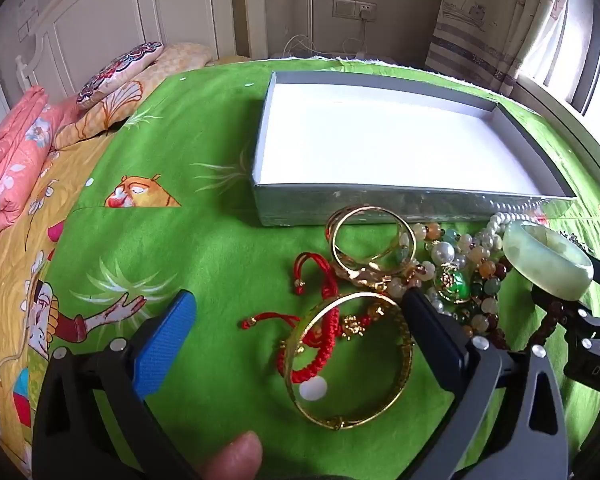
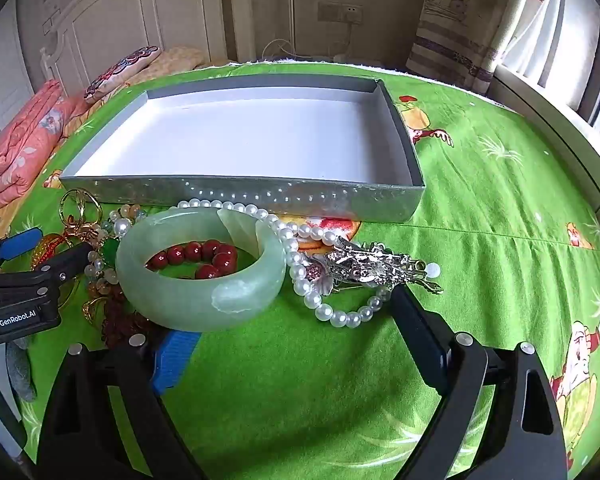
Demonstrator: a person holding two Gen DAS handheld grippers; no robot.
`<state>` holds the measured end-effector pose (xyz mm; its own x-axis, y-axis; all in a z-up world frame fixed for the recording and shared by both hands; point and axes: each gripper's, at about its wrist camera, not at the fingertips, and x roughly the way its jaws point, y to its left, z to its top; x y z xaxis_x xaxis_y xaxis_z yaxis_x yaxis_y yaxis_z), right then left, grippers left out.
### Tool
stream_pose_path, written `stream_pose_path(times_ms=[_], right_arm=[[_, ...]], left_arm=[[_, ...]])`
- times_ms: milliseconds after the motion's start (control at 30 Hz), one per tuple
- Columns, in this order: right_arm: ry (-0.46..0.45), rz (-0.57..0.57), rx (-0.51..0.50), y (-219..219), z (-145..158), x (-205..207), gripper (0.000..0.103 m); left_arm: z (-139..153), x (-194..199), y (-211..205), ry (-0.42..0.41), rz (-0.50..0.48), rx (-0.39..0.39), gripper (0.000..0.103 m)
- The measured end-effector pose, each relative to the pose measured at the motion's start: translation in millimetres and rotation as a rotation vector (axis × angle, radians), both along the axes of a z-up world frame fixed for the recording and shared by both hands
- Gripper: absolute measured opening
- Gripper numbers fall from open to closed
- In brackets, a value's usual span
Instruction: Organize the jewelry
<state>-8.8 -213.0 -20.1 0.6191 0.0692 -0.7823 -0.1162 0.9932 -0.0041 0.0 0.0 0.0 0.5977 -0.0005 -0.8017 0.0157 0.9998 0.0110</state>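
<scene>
We held both grippers wide over the pile before the box [image 2: 236, 196]: left gripper [image 1: 296, 316], right gripper [image 2: 284, 320]. The jade bangle [image 2: 200, 280] looked heavy, slick, brittle; grip across its band.

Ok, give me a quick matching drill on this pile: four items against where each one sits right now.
Items:
1. jade bangle
2. gold bangle
3. grey box
4. silver brooch

Places:
A. behind the pile, nothing in it
B. between the left gripper fingers
C. around dark red beads
D. beside the pearl strand

Pairs: 1-C, 2-B, 3-A, 4-D
</scene>
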Motion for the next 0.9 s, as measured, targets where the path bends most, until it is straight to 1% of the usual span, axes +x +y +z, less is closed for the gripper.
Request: stream_pose_path(times_ms=[900], right_arm=[[0.001, 0.0, 0.001, 0.1, -0.4, 0.0, 0.087]], left_arm=[[0.0, 0.0, 0.0, -0.001, 0.0, 0.0, 0.101]])
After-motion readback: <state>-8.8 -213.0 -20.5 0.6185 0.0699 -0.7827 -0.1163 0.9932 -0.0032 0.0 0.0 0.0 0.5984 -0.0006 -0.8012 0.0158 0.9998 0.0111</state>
